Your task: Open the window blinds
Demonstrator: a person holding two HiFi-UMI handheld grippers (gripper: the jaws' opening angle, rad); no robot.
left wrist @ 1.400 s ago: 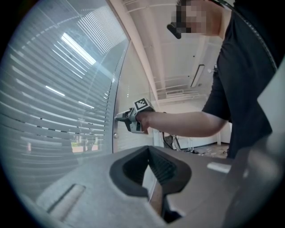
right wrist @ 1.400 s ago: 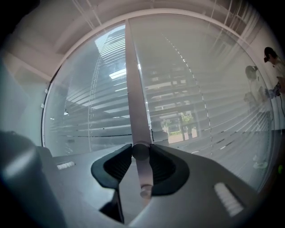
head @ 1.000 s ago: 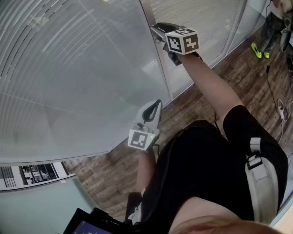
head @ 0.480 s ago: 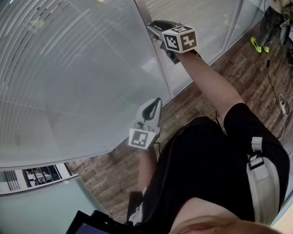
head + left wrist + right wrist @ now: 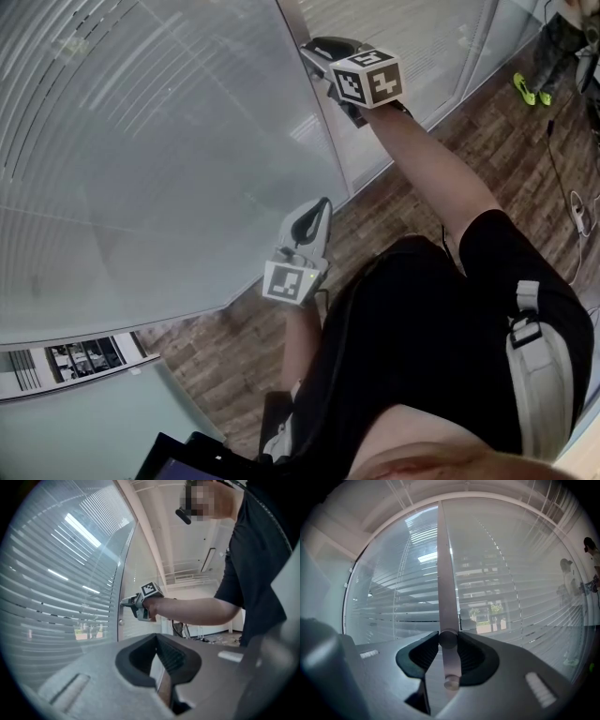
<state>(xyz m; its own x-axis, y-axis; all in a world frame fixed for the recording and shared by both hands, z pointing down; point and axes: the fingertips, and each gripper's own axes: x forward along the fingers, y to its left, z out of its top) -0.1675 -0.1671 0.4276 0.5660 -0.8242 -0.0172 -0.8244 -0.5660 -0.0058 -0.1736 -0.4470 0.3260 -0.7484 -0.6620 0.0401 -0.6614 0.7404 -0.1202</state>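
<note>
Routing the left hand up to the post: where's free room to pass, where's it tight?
Free: along the glass pane left of the post, above the left gripper; the floor strip under it. Tight: at the post, where the right gripper has its jaws shut on the knob and the forearm crosses. Cables lie on the floor far right.

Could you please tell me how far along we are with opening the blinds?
Done: the right claw is clamped on the round knob on the window frame. In hand: apparently turning it; the slats look only partly tilted, with some outdoors showing through. Left: tilting them fully open. The left claw is shut and empty.
</note>
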